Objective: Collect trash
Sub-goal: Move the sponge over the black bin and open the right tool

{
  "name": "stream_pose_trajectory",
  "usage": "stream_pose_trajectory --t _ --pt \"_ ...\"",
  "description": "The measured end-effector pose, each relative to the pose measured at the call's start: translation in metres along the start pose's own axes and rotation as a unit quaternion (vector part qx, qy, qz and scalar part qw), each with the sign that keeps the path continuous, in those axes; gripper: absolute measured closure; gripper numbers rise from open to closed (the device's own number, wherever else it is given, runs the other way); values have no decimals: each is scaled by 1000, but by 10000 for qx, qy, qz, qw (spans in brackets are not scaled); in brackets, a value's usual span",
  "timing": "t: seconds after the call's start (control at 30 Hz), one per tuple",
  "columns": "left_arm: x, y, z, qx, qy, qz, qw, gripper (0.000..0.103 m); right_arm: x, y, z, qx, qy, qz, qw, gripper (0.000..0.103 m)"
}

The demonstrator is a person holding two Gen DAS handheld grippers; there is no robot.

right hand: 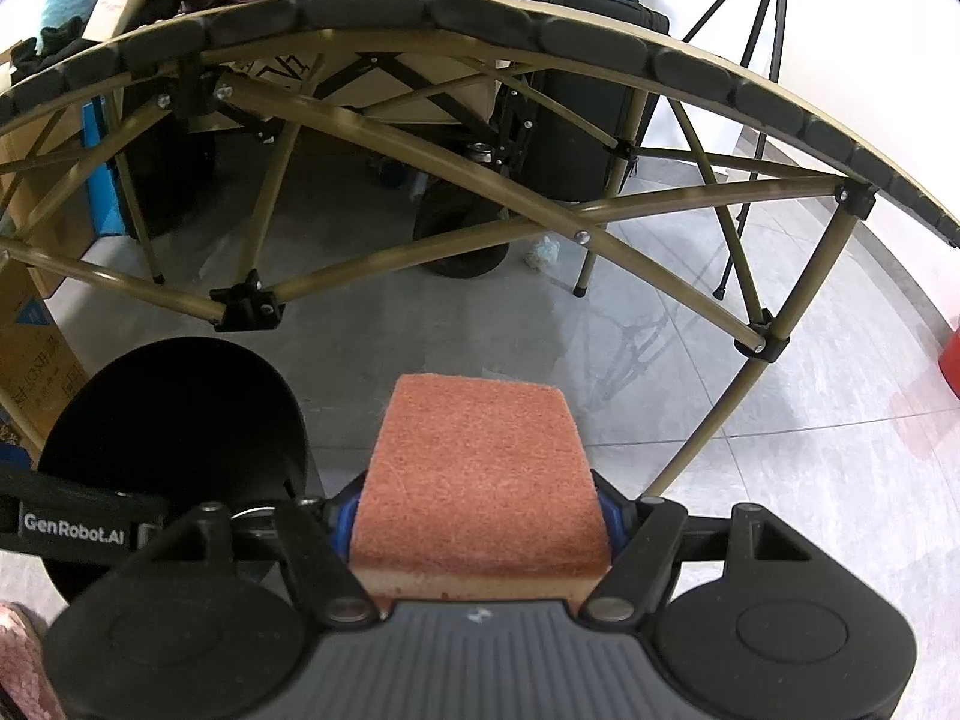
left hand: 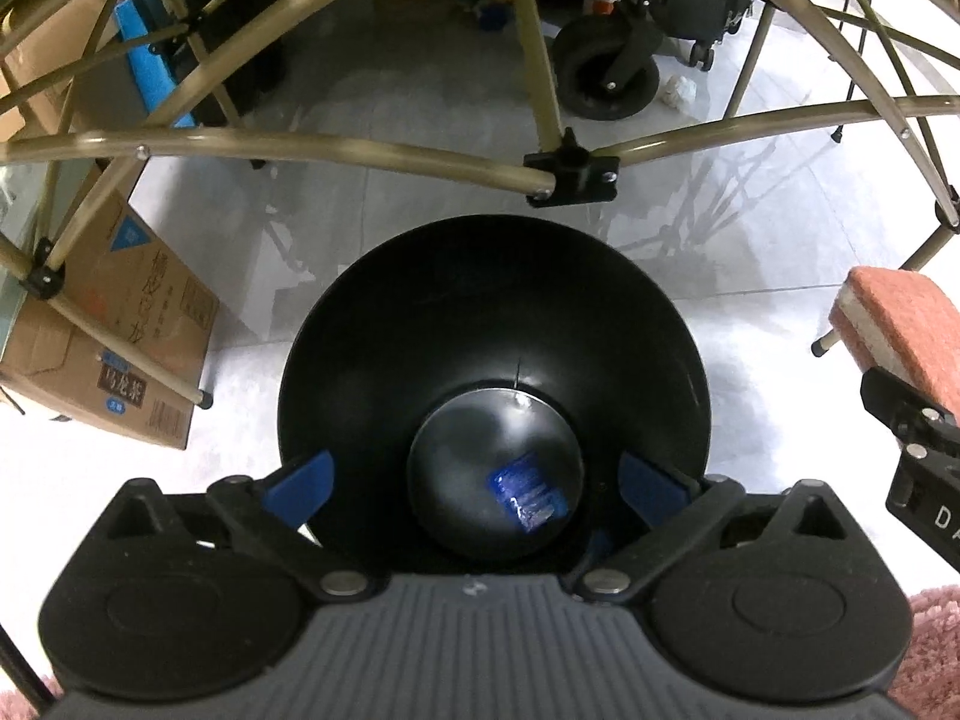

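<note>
Left gripper (left hand: 474,480) spread wide above black bin (left hand: 384,324); blue wrapper (left hand: 528,495) lying inside on its bottom. Right gripper (right hand: 480,516) clamped on orange sponge (right hand: 474,468), beside bin rim, table frame (right hand: 420,180) just ahead, pale floor tiles (right hand: 780,450) around.

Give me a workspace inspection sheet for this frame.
Surface: pale glossy tiled floor.
Job's things: round black plastic trash bin on the floor, crumpled blue wrapper at its bottom; orange scouring sponge.
Clutter: crumpled white paper beside a black rubber wheel; brown cardboard box.
Grippers: left gripper open above the bin; right gripper shut on the sponge.
Cables: nothing seen.
Surroundings: olive metal folding-table frame; black tripod.
</note>
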State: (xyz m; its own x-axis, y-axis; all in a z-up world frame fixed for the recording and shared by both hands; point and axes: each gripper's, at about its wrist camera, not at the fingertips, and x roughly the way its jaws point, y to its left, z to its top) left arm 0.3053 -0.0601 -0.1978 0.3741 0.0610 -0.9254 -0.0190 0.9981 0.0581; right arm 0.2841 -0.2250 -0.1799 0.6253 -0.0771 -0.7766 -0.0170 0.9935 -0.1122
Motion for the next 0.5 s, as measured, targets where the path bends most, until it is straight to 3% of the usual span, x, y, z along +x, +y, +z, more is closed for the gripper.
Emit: stream_pose_trajectory --t 0.5 --pt "-10 24 -4 -84 36 231 9997 0 -2 14 4 -88 -43 141 9999 34"
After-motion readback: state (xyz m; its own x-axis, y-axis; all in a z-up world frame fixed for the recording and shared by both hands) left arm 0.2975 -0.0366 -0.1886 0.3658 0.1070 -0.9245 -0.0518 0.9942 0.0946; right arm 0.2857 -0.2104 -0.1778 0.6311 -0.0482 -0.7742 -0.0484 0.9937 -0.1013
